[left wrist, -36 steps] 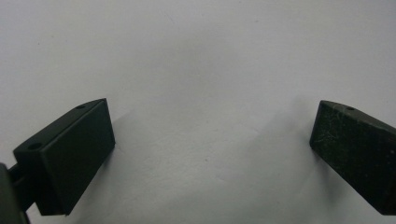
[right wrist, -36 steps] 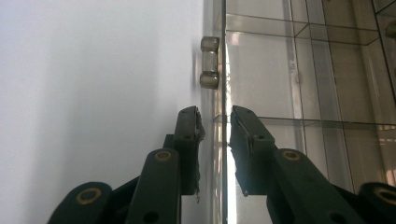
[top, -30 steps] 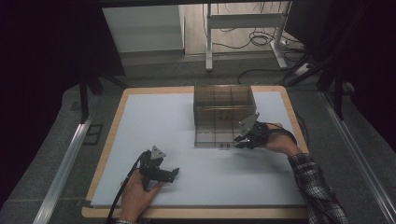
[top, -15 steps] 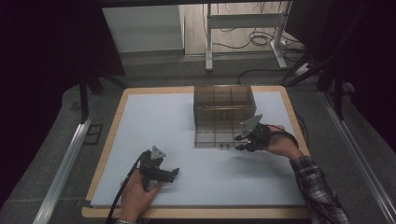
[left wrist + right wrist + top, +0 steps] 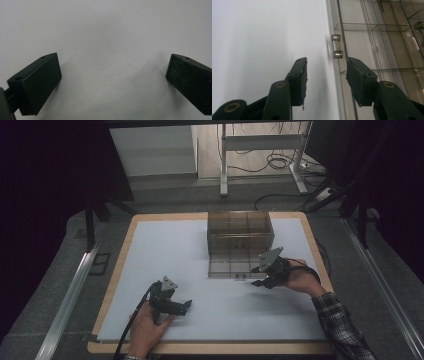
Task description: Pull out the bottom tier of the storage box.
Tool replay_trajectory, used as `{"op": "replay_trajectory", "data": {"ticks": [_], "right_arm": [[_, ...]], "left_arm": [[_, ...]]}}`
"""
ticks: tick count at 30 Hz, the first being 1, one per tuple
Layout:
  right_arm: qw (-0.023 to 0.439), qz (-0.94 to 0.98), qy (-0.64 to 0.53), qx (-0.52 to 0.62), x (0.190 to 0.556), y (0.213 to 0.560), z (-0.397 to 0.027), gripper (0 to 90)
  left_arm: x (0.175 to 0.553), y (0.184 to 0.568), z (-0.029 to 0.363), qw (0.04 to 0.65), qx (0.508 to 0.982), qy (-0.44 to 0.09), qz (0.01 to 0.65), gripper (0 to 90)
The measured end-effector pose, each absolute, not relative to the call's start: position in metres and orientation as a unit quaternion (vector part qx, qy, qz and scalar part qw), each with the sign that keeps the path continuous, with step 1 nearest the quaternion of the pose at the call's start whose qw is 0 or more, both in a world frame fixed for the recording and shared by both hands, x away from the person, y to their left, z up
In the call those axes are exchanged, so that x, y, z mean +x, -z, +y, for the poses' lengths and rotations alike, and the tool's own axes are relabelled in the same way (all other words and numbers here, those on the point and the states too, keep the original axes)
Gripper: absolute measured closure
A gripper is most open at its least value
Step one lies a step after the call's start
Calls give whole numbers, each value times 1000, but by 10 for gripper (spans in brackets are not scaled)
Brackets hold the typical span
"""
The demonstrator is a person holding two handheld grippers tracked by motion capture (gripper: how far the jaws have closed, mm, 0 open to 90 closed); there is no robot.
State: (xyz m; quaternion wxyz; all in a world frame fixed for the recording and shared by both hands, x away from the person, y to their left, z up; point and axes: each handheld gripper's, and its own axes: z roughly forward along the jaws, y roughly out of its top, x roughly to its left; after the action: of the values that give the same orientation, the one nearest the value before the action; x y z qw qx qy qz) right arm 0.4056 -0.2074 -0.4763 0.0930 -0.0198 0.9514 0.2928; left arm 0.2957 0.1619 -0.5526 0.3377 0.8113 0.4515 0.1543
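The smoky box (image 5: 240,234) stands at the bench's (image 5: 165,245) far side, its front flap (image 5: 235,268) lying down. The right tongs (image 5: 327,71), half open and empty, straddle the flap's edge by its handle (image 5: 336,46); closing it looks unstarted. The left tongs (image 5: 112,75) rest wide open, empty.

The box (image 5: 240,237) looks like smoky see-through plastic, pretty glossy, and its little handle (image 5: 336,46) is shiny metal. The tabletop (image 5: 150,250) has a matt white sheet with a wood-look edge. Both tools, left tool (image 5: 112,82) and right tool (image 5: 326,75), have matt black jaws, a bit scuffed. Sleeve (image 5: 345,330) is plaid cloth.
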Motion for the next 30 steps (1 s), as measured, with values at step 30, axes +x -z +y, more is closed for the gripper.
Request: {"op": "replay_trajectory", "data": {"ticks": [30], "right_arm": [[101, 933, -339, 66, 377, 493, -211, 269]], "left_arm": [[296, 553, 162, 338, 811, -155, 452, 0]]}}
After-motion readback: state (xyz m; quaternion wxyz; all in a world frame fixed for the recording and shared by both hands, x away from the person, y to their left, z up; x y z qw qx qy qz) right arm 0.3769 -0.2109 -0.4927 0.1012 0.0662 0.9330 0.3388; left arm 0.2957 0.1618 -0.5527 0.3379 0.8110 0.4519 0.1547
